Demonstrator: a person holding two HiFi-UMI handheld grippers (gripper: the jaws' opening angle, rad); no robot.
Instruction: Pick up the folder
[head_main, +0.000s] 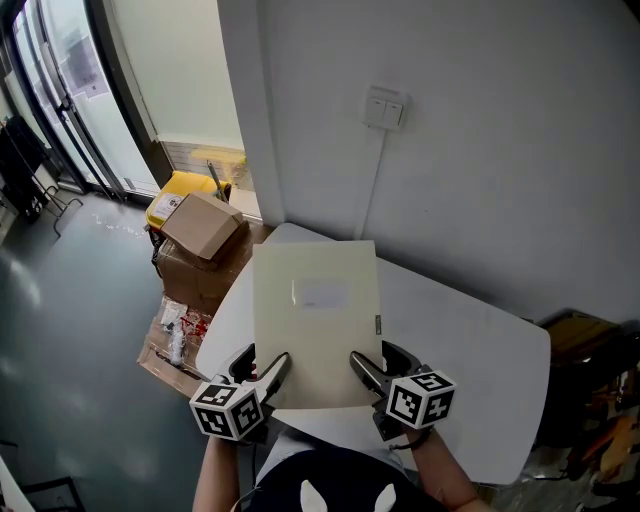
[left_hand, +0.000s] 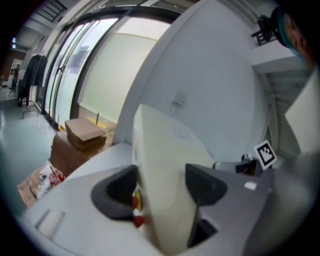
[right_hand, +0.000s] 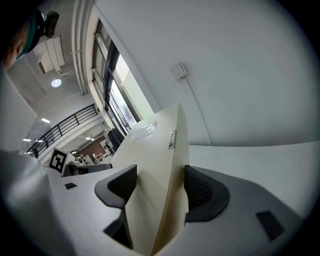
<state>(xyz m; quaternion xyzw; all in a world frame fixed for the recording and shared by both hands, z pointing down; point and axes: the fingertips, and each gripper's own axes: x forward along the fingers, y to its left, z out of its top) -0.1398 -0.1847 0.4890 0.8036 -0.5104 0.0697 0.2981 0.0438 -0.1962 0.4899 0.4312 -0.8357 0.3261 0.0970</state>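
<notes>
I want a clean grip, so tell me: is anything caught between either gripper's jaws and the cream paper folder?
Nothing visible. The left gripper and the right gripper each close directly on the near edge of the cream rectangular paper folder, with only the folder between the jaws.
</notes>
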